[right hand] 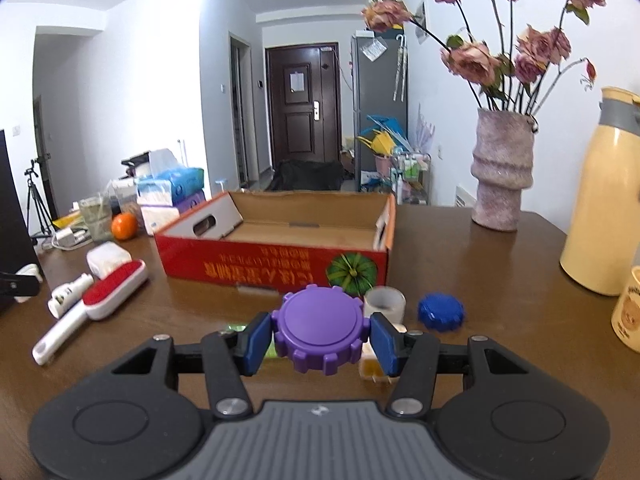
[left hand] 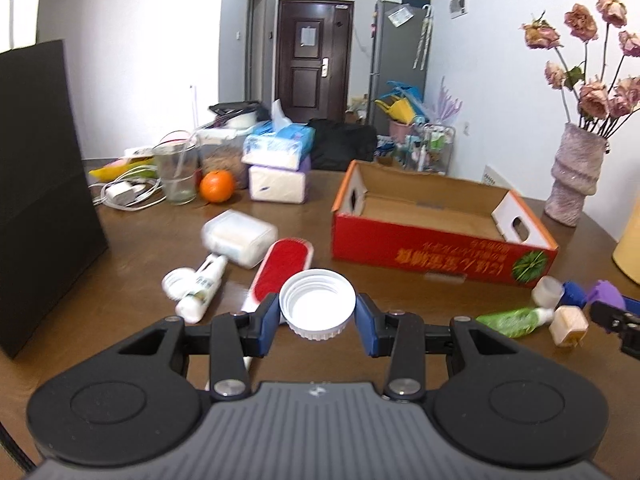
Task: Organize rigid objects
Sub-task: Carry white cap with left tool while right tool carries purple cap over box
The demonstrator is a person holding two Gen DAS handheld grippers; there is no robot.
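My left gripper (left hand: 317, 312) is shut on a white screw lid (left hand: 317, 303), held above the brown table with its hollow side up. My right gripper (right hand: 321, 335) is shut on a purple notched lid (right hand: 321, 330), also above the table. The open red cardboard box (left hand: 440, 254) stands ahead and right of the left gripper; in the right wrist view the box (right hand: 276, 266) is straight ahead and looks empty. The right gripper with the purple lid (left hand: 608, 296) shows at the right edge of the left wrist view.
On the table lie a red lint brush (left hand: 286, 268), a white tube (left hand: 202, 288), a clear plastic case (left hand: 239, 237), a green tube (left hand: 514, 320), a blue lid (right hand: 441, 311) and a white tape roll (right hand: 384, 303). A vase (right hand: 502, 176), yellow thermos (right hand: 604, 200), black bag (left hand: 40, 200), glass (left hand: 176, 172) and orange (left hand: 216, 186) stand around.
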